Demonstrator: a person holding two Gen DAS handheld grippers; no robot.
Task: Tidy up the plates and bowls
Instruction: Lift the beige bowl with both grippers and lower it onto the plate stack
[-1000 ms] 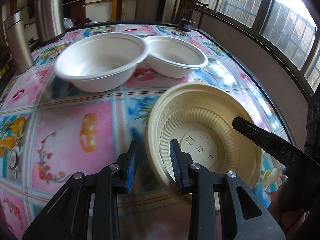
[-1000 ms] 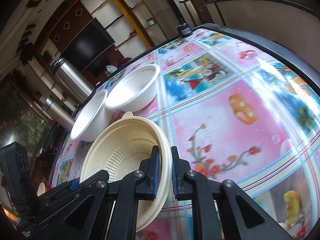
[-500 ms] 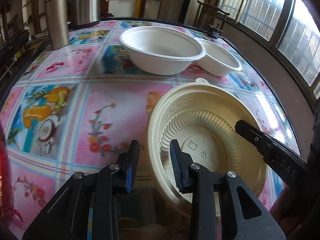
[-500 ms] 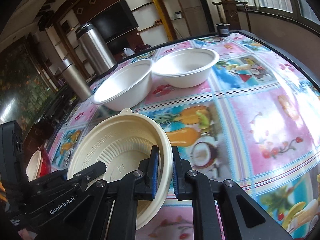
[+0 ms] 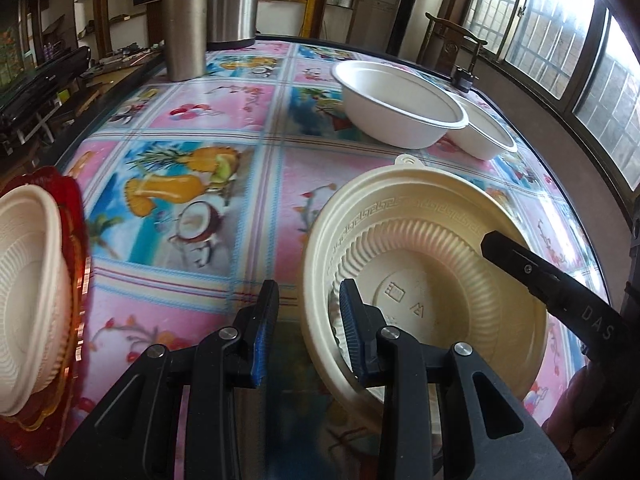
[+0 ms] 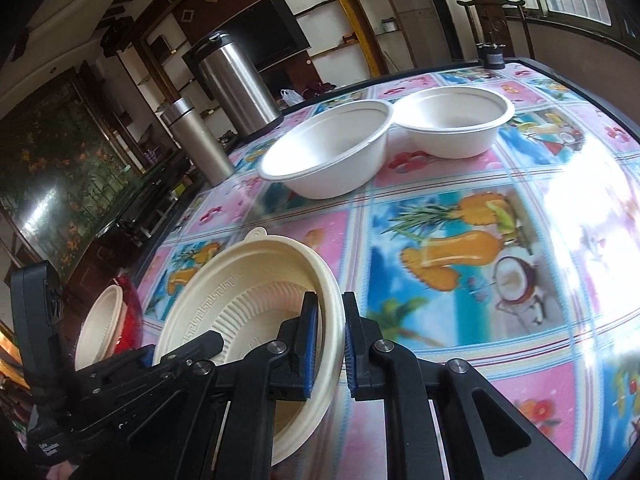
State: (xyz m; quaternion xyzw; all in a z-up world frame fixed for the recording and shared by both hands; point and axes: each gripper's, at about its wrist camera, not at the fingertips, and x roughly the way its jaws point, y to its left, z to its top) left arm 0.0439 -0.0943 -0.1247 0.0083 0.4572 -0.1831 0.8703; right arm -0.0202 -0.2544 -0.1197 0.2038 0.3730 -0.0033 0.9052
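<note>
A cream ribbed bowl (image 5: 420, 240) (image 6: 248, 280) hangs tilted above the fruit-print table (image 5: 200, 128). My right gripper (image 6: 329, 344) is shut on its right rim. My left gripper (image 5: 306, 332) stands open astride the left rim, one finger inside the bowl and one outside. Two white bowls sit touching each other at the far side, a larger one (image 5: 396, 96) (image 6: 332, 152) and a smaller one (image 5: 484, 136) (image 6: 456, 120). At the left edge a second cream bowl (image 5: 24, 280) (image 6: 98, 324) rests on a red plate (image 5: 76, 248) (image 6: 128, 320).
Two steel flasks, a slim one (image 5: 186, 20) (image 6: 200, 140) and a wide one (image 5: 234, 0) (image 6: 236, 80), stand at the table's far left corner. A small dark object (image 5: 464, 78) sits by the far right edge. A wooden chair (image 5: 452, 40) is behind the table.
Both grippers have carried the cream bowl leftward over the table. The white bowls have slid to the right in view, and the red plate with its bowl has come into sight at the left.
</note>
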